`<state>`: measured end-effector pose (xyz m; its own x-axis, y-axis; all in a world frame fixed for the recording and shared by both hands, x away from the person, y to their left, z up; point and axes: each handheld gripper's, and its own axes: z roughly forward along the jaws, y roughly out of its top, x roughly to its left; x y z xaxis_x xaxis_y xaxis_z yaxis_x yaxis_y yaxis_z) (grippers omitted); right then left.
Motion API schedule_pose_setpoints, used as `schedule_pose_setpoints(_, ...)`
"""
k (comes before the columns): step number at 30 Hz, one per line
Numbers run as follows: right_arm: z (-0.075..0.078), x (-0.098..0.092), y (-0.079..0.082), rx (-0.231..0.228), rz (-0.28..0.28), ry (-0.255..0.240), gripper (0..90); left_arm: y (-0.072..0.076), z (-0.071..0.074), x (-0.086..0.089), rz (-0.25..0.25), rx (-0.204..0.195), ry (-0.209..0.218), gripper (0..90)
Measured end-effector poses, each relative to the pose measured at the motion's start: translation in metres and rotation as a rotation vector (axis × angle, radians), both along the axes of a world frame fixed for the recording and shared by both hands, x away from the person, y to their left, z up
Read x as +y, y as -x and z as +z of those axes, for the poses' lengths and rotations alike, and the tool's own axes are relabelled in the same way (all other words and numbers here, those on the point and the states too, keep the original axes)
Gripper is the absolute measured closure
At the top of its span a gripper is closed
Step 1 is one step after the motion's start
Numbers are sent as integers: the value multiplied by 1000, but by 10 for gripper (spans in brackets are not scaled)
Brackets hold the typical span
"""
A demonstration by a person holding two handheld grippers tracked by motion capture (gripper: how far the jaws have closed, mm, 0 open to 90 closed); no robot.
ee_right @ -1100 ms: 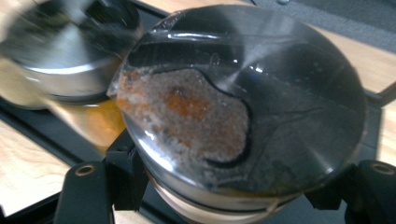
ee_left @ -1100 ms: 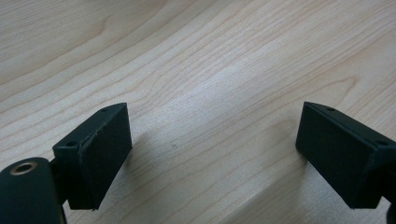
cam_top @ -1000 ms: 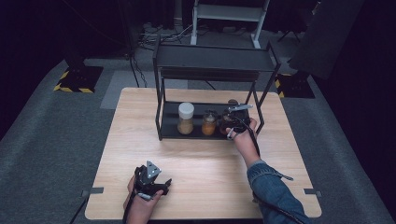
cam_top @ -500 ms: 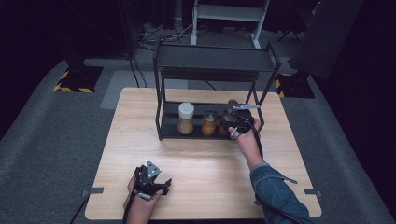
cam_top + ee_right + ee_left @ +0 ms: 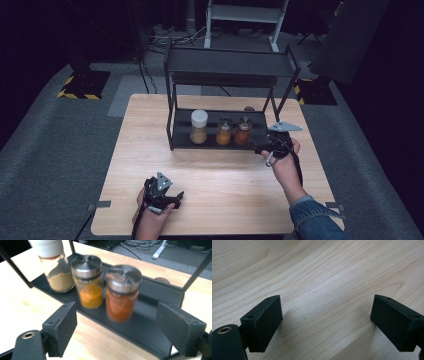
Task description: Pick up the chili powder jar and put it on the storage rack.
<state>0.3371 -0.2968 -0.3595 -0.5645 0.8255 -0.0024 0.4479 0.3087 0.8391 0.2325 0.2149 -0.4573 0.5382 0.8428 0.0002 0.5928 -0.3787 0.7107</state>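
Note:
Three spice jars stand in a row on the lower shelf of a black rack: a tall white-capped jar of tan powder, a metal-lidded jar of yellow-orange powder, and a metal-lidded jar of red-orange powder. My right gripper is open, just off the shelf's front right, a short way from the red-orange jar, holding nothing. My left gripper is open, low over bare table near the front edge.
The wooden table has free room in front of the rack and on both sides. The rack's upper shelf overhangs the jars, and its thin black posts stand at the corners. A small round dark object lies behind the rack.
My right gripper has drawn back from the shelf toward the table's front right, leaving the red-orange jar standing on the shelf. The left gripper has stayed put.

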Motion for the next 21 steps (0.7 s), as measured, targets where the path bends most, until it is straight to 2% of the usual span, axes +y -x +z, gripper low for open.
schedule_pose_setpoints(6, -12, -9, 29, -20, 18, 8, 179, -1, 0, 1, 2, 4, 4, 104)
schedule_pose_setpoints(11, -22, -12, 47, -19, 33, 23, 179, -1, 0, 1, 0, 4, 2, 104)
schedule_pose_setpoints(21, -59, -16, 57, 54, 22, 33, 180, -1, 0, 1, 0, 5, 2, 104)
